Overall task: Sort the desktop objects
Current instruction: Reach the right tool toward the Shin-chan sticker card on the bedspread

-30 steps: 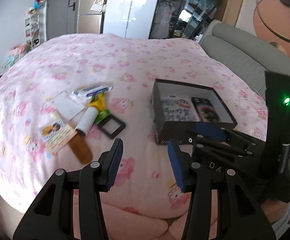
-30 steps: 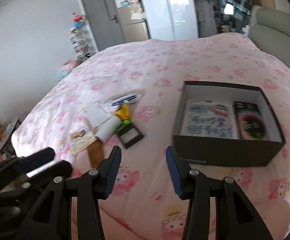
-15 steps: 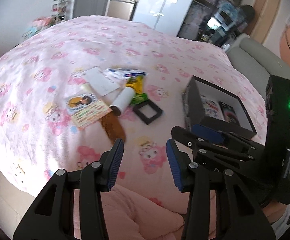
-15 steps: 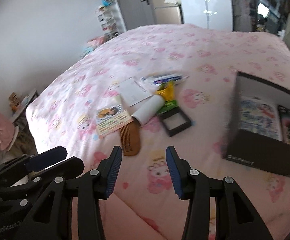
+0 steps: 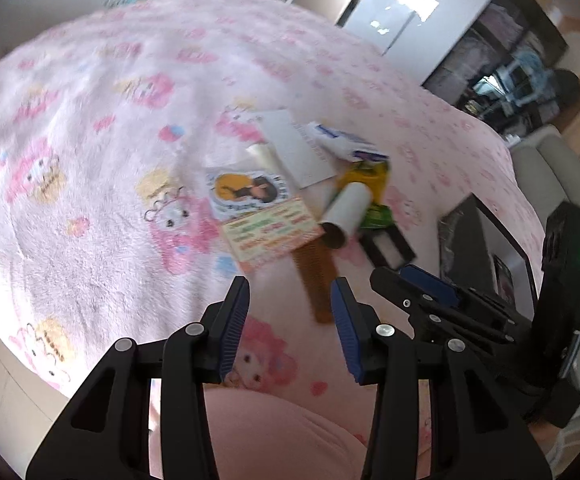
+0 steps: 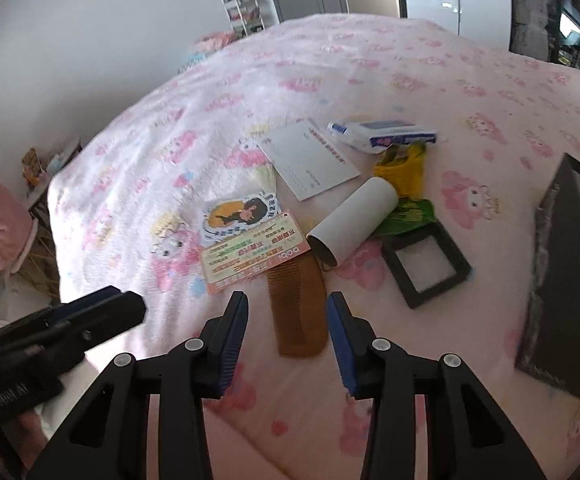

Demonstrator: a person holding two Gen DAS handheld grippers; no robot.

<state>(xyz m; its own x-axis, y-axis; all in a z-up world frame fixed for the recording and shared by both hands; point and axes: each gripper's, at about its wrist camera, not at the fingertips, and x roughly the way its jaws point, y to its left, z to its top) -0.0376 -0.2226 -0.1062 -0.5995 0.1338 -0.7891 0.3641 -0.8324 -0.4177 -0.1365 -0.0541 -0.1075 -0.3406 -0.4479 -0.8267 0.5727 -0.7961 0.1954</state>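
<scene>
Here: one comb (image 6: 297, 308), one tube (image 6: 352, 222), one frame (image 6: 426, 270), two cards.

The left wrist view is smeared by motion, so the print on the bed cover (image 5: 89, 128) and the lettering on the card (image 5: 265, 220) cannot be read. There the right tool (image 5: 418, 280) hides part of the box (image 5: 466, 240), whose contents cannot be made out. In the right wrist view the box (image 6: 562, 264) is cut off by the right edge. The comb (image 6: 300, 304) runs under the card (image 6: 249, 256) and the roll (image 6: 354, 220), hiding its far end. The green packet (image 6: 410, 212) lies partly beneath the roll.
</scene>
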